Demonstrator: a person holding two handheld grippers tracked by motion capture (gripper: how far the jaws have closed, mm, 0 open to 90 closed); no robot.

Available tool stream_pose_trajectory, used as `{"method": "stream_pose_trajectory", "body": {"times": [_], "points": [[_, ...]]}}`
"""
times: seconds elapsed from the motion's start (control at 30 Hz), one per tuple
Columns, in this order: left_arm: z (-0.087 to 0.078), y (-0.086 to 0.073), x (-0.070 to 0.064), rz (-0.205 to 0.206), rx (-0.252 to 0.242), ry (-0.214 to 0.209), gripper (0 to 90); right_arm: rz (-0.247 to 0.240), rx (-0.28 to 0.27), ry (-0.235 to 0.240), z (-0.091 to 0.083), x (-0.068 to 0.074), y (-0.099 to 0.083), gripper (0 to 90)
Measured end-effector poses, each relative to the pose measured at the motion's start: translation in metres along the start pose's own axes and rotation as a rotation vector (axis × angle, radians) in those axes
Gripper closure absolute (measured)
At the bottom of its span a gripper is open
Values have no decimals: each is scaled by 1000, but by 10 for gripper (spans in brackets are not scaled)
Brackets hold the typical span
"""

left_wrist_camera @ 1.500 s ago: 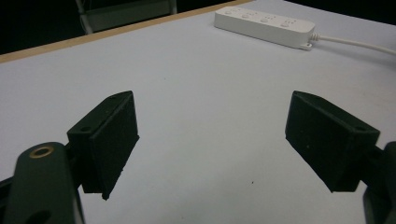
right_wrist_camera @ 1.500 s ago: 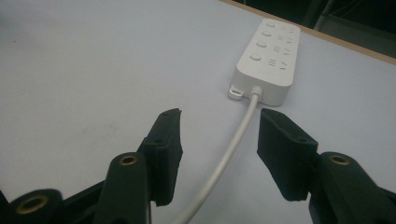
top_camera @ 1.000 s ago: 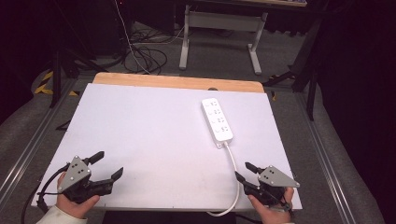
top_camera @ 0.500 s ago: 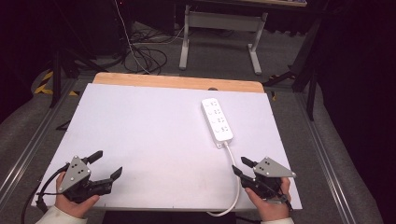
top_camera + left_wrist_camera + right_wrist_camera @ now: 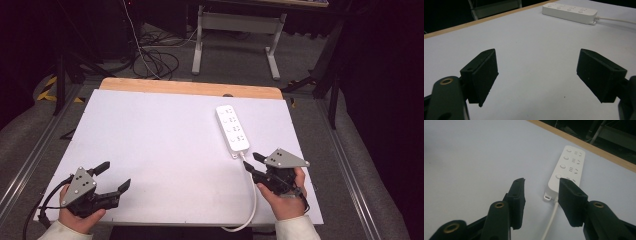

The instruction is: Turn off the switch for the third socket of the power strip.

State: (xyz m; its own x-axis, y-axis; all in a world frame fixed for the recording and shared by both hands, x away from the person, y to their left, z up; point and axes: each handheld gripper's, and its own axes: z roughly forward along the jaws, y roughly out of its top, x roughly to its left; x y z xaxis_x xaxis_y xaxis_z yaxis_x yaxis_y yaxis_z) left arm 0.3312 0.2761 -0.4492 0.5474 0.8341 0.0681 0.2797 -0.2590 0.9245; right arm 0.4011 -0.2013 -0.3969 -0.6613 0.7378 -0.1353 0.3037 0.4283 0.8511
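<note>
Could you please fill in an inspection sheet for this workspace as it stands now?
Surface: white table top, wooden strip along the far edge.
Job's things: white power strip lying flat, far right, sockets up.
Clutter: nothing seen.
Grippers: left tool open, near left corner, holding nothing; right tool open, just short of the strip's cord end, apart from it.
Cables: white cord runs from the strip over the near edge.
Surroundings: metal stand and loose floor cables beyond the table.

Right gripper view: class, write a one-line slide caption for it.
Open right tool poised above the white cord just short of a white plastic power strip on a white table.
</note>
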Motion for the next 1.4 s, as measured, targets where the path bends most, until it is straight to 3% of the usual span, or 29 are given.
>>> {"method": "stream_pose_trajectory", "body": {"times": [0.23, 0.5, 0.6, 0.67, 0.7, 0.73, 0.83, 1.13, 1.4], "points": [[1, 0, 0, -1, -1, -3, 176, 15, 5, 9, 10, -12, 20, 580], [0, 0, 0, 2, 2, -8, 176, -26, 33, 9, 24, -16, 36, 604], [0, 0, 1, 0, 5, -6, 176, -20, 45, 12, 27, -18, 38, 627], [0, 0, 0, 0, 2, -8, 176, -13, 56, 17, 29, -22, 40, 682], [0, 0, 0, -1, 2, -9, 177, -12, 72, 33, 30, -25, 42, 784], [0, 0, 0, -2, 3, -9, 177, -19, 79, 38, 31, -26, 44, 831], [-1, -1, 0, -3, 4, -5, 177, -25, 87, 39, 33, -29, 47, 900], [-4, -3, 0, -9, 4, 7, 177, 8, 72, 27, 57, -49, 64, 900], [-4, -3, 1, -9, 7, 7, 177, 73, 61, 8, 90, -68, 73, 900]]}}
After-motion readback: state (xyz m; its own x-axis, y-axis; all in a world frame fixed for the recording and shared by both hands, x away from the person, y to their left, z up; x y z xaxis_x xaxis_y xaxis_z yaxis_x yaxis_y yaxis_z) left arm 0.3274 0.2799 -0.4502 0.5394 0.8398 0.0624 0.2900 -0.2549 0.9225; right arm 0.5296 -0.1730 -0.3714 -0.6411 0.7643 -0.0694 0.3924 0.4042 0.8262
